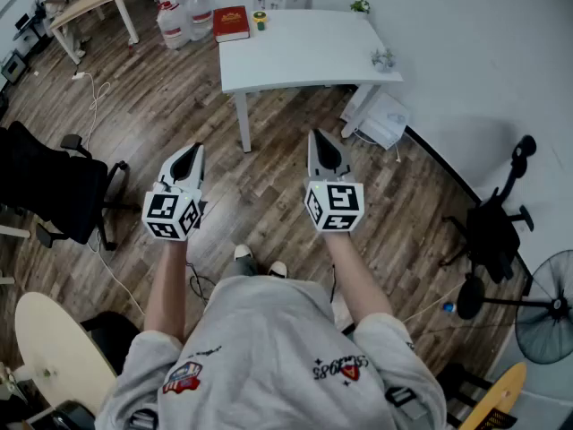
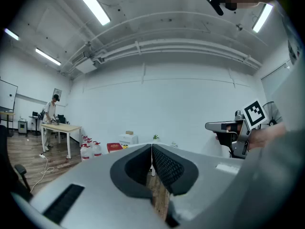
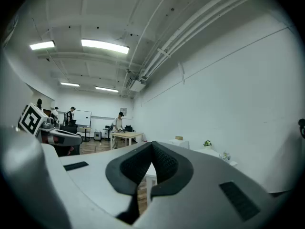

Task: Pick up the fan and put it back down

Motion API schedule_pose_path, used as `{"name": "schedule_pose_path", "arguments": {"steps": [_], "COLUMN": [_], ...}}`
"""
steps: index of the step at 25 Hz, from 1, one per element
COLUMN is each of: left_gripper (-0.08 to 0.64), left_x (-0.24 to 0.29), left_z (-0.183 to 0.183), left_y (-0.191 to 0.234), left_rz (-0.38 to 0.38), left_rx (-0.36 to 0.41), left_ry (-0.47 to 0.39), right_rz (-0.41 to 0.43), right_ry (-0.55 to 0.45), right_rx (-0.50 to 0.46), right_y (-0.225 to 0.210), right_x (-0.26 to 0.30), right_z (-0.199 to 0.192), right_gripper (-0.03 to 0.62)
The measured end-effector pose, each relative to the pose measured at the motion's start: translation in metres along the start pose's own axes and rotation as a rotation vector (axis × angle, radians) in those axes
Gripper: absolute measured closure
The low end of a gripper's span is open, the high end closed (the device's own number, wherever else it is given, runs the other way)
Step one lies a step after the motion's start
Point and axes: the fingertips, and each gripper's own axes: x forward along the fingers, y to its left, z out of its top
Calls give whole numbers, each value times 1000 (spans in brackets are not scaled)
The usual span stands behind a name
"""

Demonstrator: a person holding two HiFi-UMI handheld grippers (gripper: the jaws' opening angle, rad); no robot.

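Fan [image 1: 547,308] waits at the far lower right of the head view, well behind and to the right of the right gripper [image 1: 320,137], its round cage cut by the frame edge and its pole running to a dark base on the wood floor; it seems to stand upright, though the steep angle makes that hard to confirm. Neither tool is near it. The left gripper [image 1: 192,150] and the right one are held side by side at waist height, pointing level toward a white table [image 1: 304,56] ahead. Both gripper views show the ribbed pads pressed together with nothing between them.

Pickup has not begun, by this reading. To do it well, the person would need to turn to their right and close the distance first, spreading the jaws of the nearer right tool before arrival. The pole looks the firmer hold; the wire cage would likely flex or slip. A straight lift, kept vertical, should let the base land flat again.
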Motion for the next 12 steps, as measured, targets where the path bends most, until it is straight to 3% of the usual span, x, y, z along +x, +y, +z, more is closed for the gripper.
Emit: {"name": "schedule_pose_path", "arguments": {"steps": [12], "left_gripper": [527], "left_x": [11], "left_z": [2], "left_y": [-12], "left_rz": [-13], "left_rx": [-21], "left_ry": [-13], "right_rz": [-12], "right_ry": [-18], "right_rx": [18], "right_y": [-21], "right_x": [-9], "right_z": [-1], "right_gripper": [601]}}
